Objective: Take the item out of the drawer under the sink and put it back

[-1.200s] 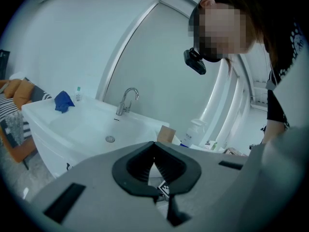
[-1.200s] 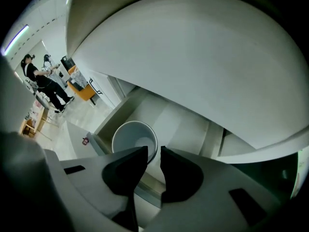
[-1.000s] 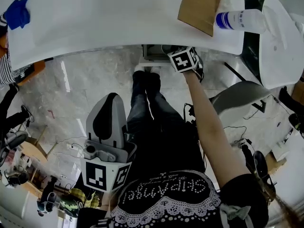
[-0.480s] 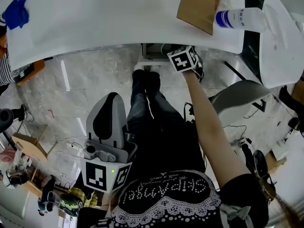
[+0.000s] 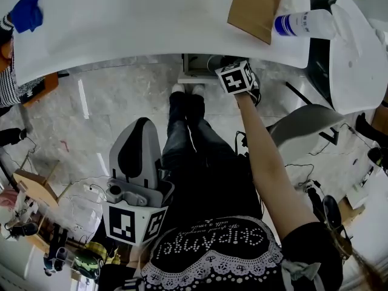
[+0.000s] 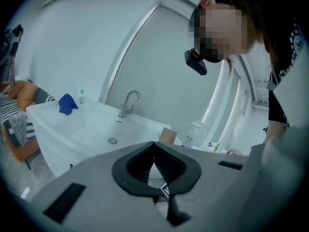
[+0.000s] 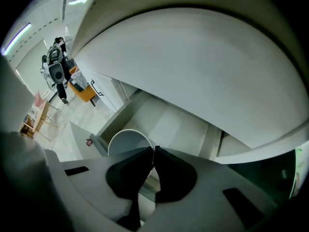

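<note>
An open drawer [image 7: 166, 117] stands out under the white sink counter [image 5: 133, 23]. In it sits a round white bowl [image 7: 126, 140], also glimpsed from above as a bowl [image 5: 213, 62] in the drawer [image 5: 195, 66]. My right gripper [image 7: 153, 152] reaches into the drawer, and its jaws have closed to a thin gap on the bowl's rim. In the head view only its marker cube [image 5: 235, 77] shows at the counter's edge. My left gripper [image 5: 140, 125] hangs low by the person's left leg, shut and empty, aimed up at the sink [image 6: 108, 129].
On the counter lie a blue cloth [image 5: 27, 12], a cardboard box [image 5: 254, 8] and a plastic bottle [image 5: 303, 24]. A faucet [image 6: 129, 103] rises behind the basin. The counter's underside hangs close above the drawer. A white fixture [image 5: 357, 47] and cables [image 5: 303, 168] are to the right.
Almost nothing differs in the head view. The right gripper's marker cube stays at the drawer under the counter, and the left gripper holds still.
</note>
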{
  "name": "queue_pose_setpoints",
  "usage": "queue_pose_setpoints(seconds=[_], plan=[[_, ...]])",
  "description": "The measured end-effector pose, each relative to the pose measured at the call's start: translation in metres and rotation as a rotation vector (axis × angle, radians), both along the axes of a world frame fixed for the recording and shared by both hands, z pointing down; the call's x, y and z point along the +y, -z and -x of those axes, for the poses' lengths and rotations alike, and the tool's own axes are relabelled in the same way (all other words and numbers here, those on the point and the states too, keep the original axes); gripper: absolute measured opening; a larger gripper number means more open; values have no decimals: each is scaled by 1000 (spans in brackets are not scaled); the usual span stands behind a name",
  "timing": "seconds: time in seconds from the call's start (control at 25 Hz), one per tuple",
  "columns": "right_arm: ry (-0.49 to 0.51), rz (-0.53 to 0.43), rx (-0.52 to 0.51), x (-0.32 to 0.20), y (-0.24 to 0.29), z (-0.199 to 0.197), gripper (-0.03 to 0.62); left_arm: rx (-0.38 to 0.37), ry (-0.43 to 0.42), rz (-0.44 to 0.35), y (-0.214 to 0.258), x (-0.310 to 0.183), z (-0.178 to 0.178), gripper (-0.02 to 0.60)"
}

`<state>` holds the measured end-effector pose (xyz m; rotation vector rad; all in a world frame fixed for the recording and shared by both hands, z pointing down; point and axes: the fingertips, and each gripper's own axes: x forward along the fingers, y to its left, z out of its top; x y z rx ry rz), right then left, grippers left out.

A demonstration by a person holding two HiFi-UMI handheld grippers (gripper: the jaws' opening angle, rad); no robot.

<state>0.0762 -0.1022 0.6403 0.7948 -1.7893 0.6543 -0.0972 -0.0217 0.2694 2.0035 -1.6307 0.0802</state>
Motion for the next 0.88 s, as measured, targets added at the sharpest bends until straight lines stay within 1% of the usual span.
queue_pose_setpoints(seconds=[0.24,0.64,0.88], plan=[[-62,-49,-64,-1,19,3,29,1,-13,-24,8,5,0,5],[-133,-113,-111,4,37,5,29,5,-45,-62,18,12,5,5],[-213,-188,-159,4,66,4,29,13,-75,-89,26,19,9,5]])
